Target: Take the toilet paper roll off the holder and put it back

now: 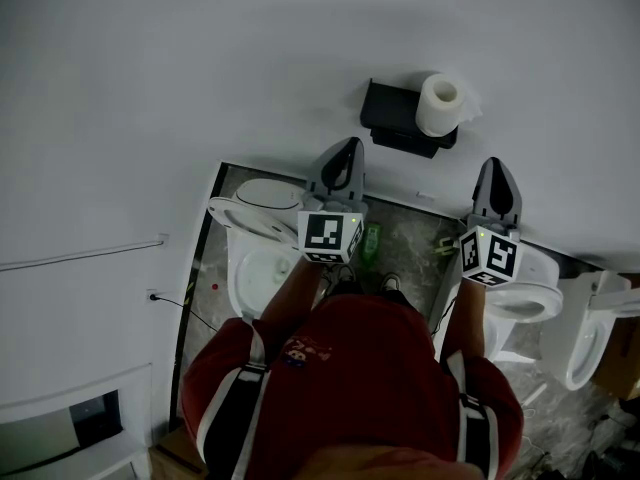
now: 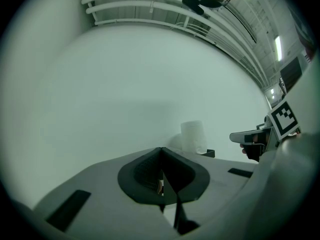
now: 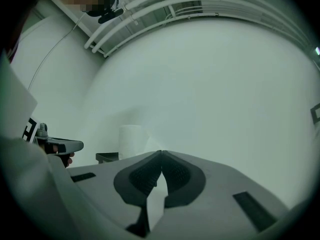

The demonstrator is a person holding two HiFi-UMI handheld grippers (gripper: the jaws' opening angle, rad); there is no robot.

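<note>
A white toilet paper roll (image 1: 438,104) stands on a black holder (image 1: 395,118) fixed to the white wall. My left gripper (image 1: 347,146) is below and left of the holder, apart from it, with its jaws shut and nothing between them. My right gripper (image 1: 497,166) is below and right of the roll, also shut and empty. In the left gripper view the roll (image 2: 193,136) shows beyond the closed tips (image 2: 161,149), slightly to the right. The right gripper view has the roll (image 3: 131,140) and holder (image 3: 106,157) left of its closed tips (image 3: 161,152).
Below the wall, white toilets (image 1: 255,258) (image 1: 530,298) (image 1: 590,338) stand in a row on a grey marbled floor. A green bottle (image 1: 372,243) sits between the first two. The person's red top fills the lower middle of the head view.
</note>
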